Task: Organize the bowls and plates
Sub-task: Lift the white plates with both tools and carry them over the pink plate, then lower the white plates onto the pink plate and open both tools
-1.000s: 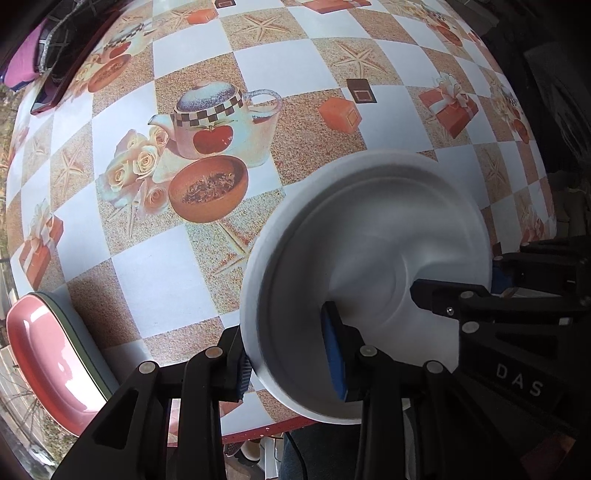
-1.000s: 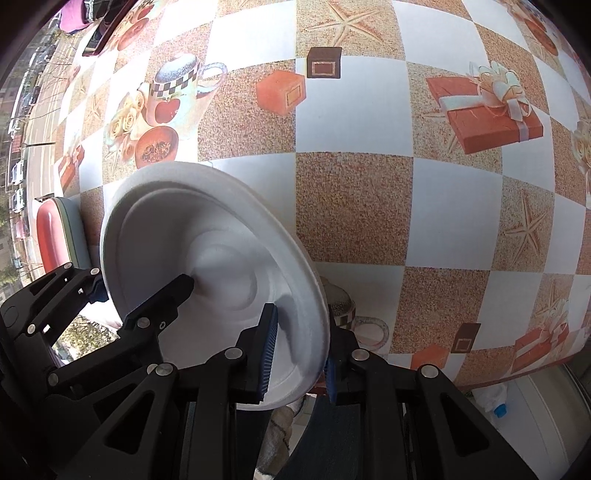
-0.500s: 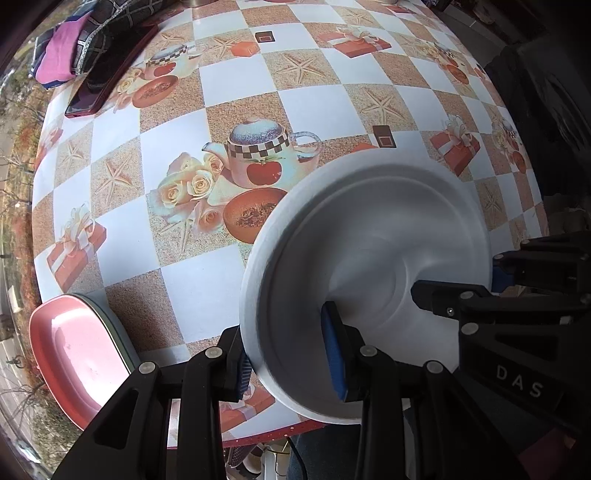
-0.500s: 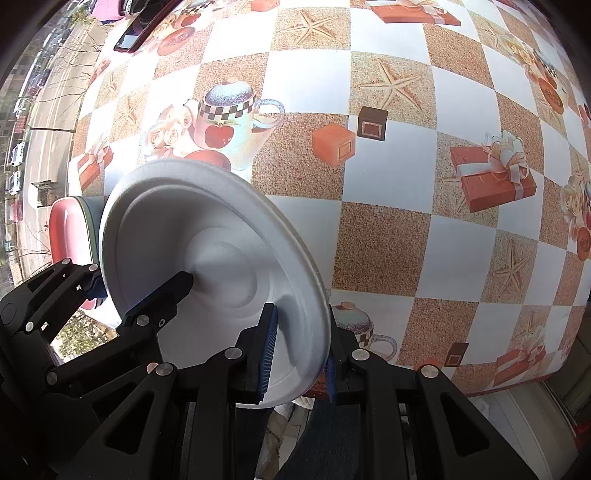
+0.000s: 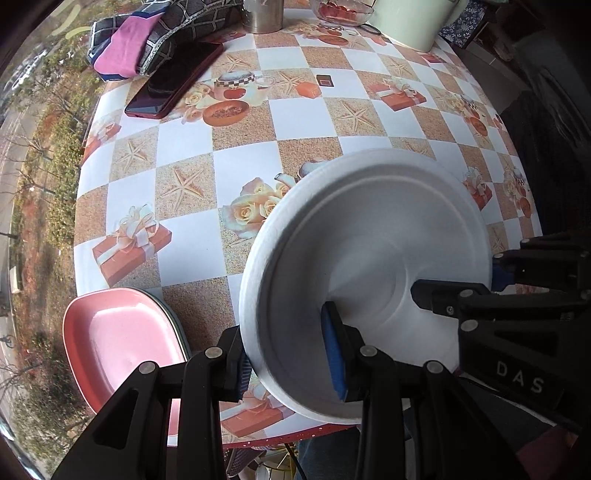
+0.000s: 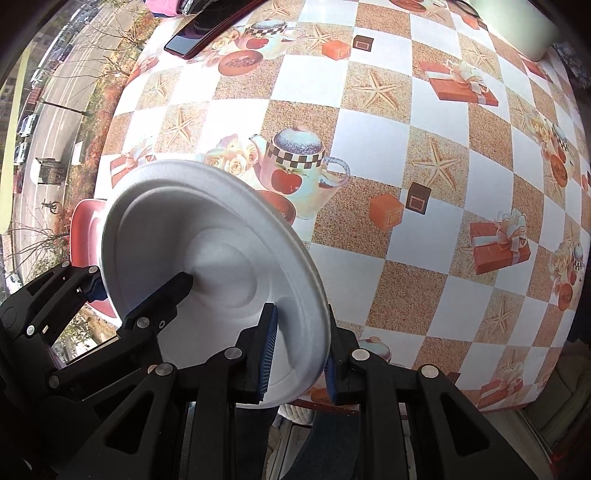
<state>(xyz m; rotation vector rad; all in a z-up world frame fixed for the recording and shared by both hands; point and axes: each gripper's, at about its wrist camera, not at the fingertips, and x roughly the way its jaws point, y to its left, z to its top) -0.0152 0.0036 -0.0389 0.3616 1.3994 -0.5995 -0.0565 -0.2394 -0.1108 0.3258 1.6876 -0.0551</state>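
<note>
A white foam plate (image 5: 369, 266) is held in the air above the near table edge by both grippers. My left gripper (image 5: 291, 354) is shut on its near-left rim. My right gripper (image 6: 299, 354) is shut on the opposite rim; it also shows at the right of the left wrist view (image 5: 495, 280). The plate is tilted and also fills the left of the right wrist view (image 6: 207, 258). A stack of pink square plates (image 5: 118, 339) lies at the table's near-left corner, below and left of the white plate; it shows in the right wrist view (image 6: 83, 229) too.
The table (image 5: 243, 162) has a checkered printed cloth. At its far side lie a dark red phone (image 5: 173, 85), a folded cloth bundle (image 5: 147, 40), a metal cup (image 5: 262, 14), a glass bowl of red food (image 5: 340, 11) and a large pale pot (image 5: 410, 18).
Both grippers have lifted the white plate higher and back from the table, so more of the table and the pink plates shows. The grip on the plate is unchanged.
</note>
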